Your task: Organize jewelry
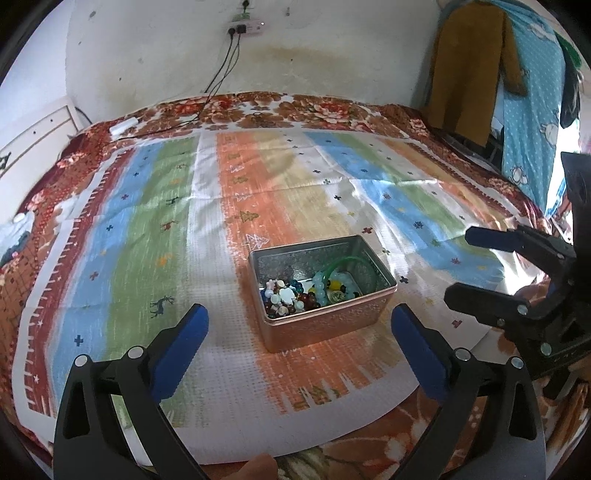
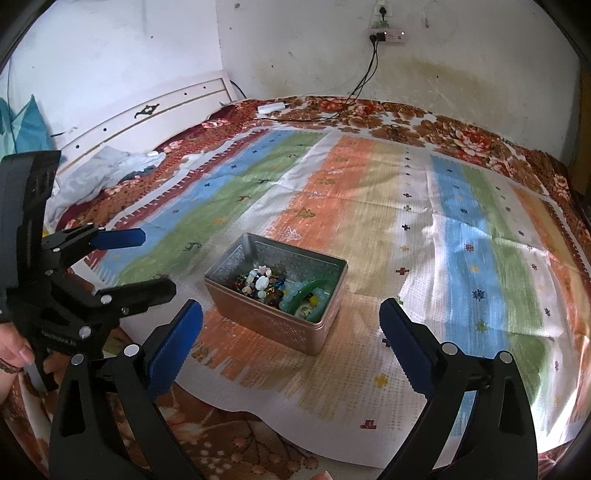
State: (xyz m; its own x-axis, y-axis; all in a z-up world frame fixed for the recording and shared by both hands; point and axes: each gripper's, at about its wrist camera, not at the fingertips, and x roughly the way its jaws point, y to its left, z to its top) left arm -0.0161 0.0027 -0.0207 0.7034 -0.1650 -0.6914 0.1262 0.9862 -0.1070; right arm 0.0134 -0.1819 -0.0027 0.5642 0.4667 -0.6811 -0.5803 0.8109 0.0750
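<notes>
Hovering w/ both tongs released, left [image 1: 299, 343] & right [image 2: 291, 339], near tin [image 1: 325, 321] mid-mat [image 1: 147, 229]; I'd dip in slow, pinch one bangle [image 2: 314, 295], not beads [image 1: 280, 295]

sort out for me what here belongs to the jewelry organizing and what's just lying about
For the job: metal tin; beaded bracelets and green bangle inside it; left gripper and right gripper, both open and empty.

Lying about: striped cloth; power strip with cables; crumpled clothing.
</notes>
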